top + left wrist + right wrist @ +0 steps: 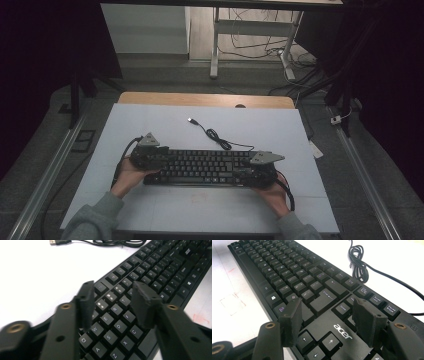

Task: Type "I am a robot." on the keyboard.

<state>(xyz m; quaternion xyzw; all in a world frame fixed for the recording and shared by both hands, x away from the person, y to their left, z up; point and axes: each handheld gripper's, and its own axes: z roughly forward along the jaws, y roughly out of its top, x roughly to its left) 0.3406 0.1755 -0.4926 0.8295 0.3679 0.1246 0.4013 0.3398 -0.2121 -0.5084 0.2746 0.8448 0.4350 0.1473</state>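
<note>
A black Acer keyboard lies flat on a white table, close to the near edge and roughly centred between the left and right edges, its long side running parallel to that near edge. A person's two hands come in from the near edge, each holding a two-jaw gripper, one at each end of the keyboard.

The left gripper sits over the keyboard's left end. In the left gripper view its jaws are partly spread, hanging above the letter keys around E, R, D and F; nothing is pinched between them, and whether the pads touch the keys cannot be told. The right gripper sits over the right end. In the right gripper view its jaws are also spread, one over the keys beside the arrow cluster and one over the block near the Delete key, gripping nothing.

The keyboard's cable trails from its far side toward the middle of the table, with a small tied bundle near the keyboard and a loose USB plug lying unconnected farther back.

Judging by this, the work is at an early stage: both grippers are positioned at the keyboard's ends, but neither has taken hold, and the keyboard rests fully on the table. Closing on it, or pressing keys, is still to come.

No containers stand on the table. Beyond its far edge, a desk frame and floor cables are visible.
</note>
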